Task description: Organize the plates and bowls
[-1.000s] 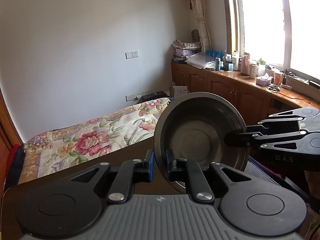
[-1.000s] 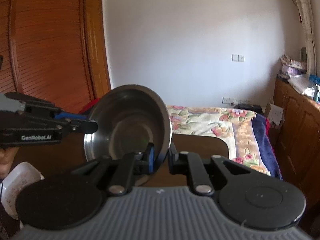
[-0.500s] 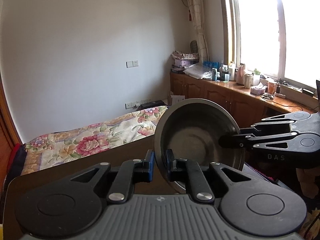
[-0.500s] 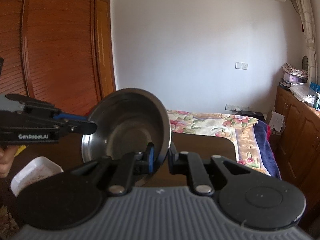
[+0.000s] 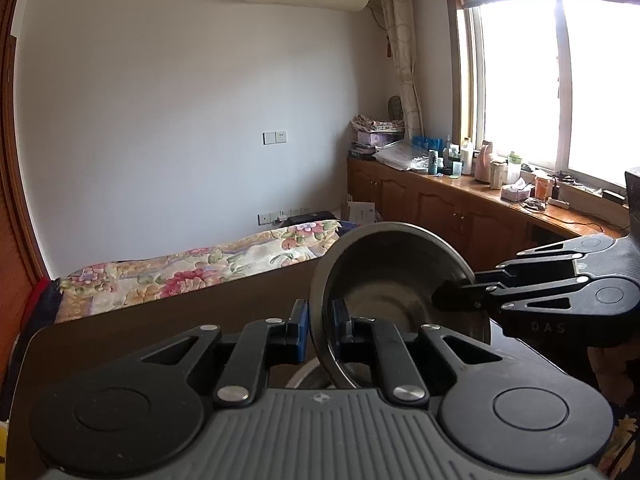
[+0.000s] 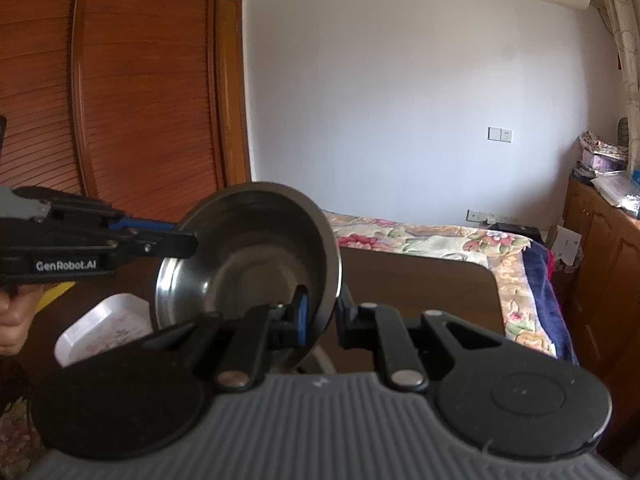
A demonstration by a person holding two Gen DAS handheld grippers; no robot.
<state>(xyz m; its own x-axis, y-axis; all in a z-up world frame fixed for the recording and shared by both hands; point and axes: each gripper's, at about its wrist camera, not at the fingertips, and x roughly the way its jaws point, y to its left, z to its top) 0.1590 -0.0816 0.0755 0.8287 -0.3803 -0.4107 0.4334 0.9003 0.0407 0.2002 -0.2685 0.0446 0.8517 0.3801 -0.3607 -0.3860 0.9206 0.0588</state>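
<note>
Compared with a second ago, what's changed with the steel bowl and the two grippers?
The round stainless steel bowl, carried between both grippers, has sunk lower over the dark brown table; a white rectangular dish and another metal rim beneath the bowl have come into view. Unchanged: the left gripper and right gripper stay clamped on opposite rims, bowl tilted.

A round steel bowl is up off the worktop, tipped nearly on edge, its dull grey hollow facing sideways. Below it lies what may be another rim, largely hidden. A white rectangular dish sits flat on the worktop.
</note>
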